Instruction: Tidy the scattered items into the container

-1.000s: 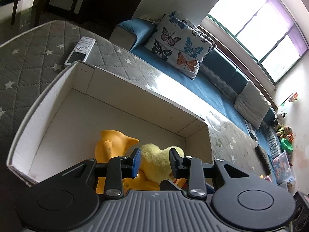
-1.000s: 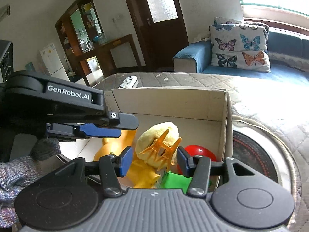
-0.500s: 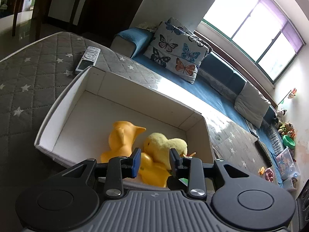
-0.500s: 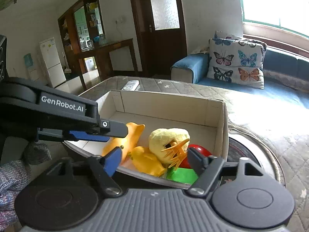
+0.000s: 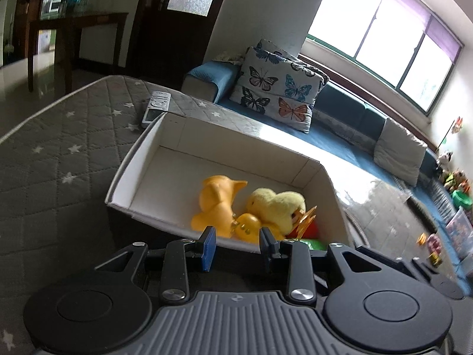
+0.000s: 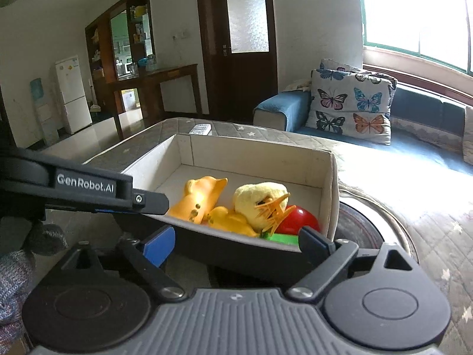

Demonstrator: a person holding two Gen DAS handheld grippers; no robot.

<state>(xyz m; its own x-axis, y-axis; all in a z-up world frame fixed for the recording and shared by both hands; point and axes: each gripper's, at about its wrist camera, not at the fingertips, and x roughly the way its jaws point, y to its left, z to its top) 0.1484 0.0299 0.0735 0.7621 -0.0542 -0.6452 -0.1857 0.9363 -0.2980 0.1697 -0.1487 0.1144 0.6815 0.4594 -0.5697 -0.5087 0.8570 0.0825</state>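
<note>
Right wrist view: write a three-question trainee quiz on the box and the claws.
1. True or false: the orange hair clip lies inside the cardboard box.
2. What lies on the quilt beyond the box? A remote control, B mug, C book.
3. Which colour is the ball beside the plush chick?

Key: 1 true. 2 A. 3 red. The right claw is opening, empty; the left claw holds nothing.

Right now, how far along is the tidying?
Done: the box holds the orange toys, plush chick, orange clip, red ball and green piece. In hand: nothing; the right gripper is opening, the left gripper is empty. Left: possibly the remote beyond the box.
</note>
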